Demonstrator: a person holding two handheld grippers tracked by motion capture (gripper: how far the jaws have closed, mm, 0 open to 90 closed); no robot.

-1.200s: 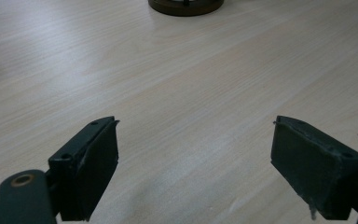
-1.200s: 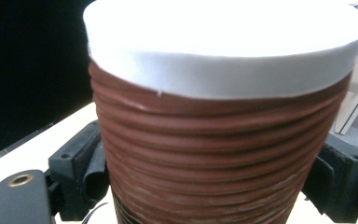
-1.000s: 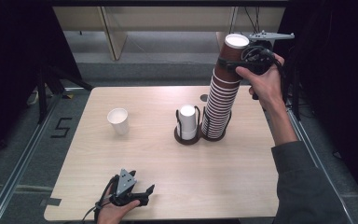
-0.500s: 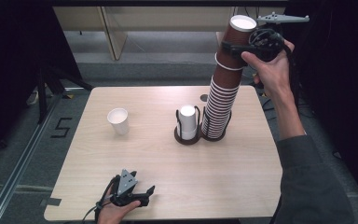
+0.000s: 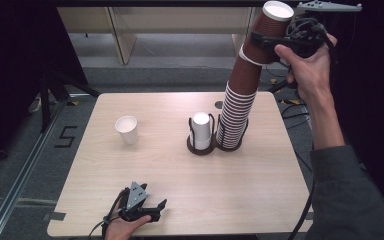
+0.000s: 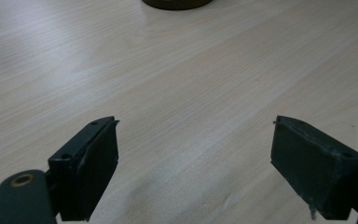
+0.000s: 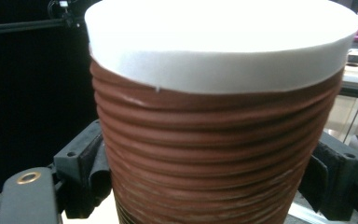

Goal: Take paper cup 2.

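Item: brown paper cup, clamped in my right gripper. Since a second ago, raised higher; now nearly free of the brown cup stack near the table's far right edge. Left gripper: jaws apart, empty, near edge.

Open tabletop, one cluster mid-table

Bare wood spans the table's near edge; a holder with the cup stack blocks the centre, a white cup stands left.
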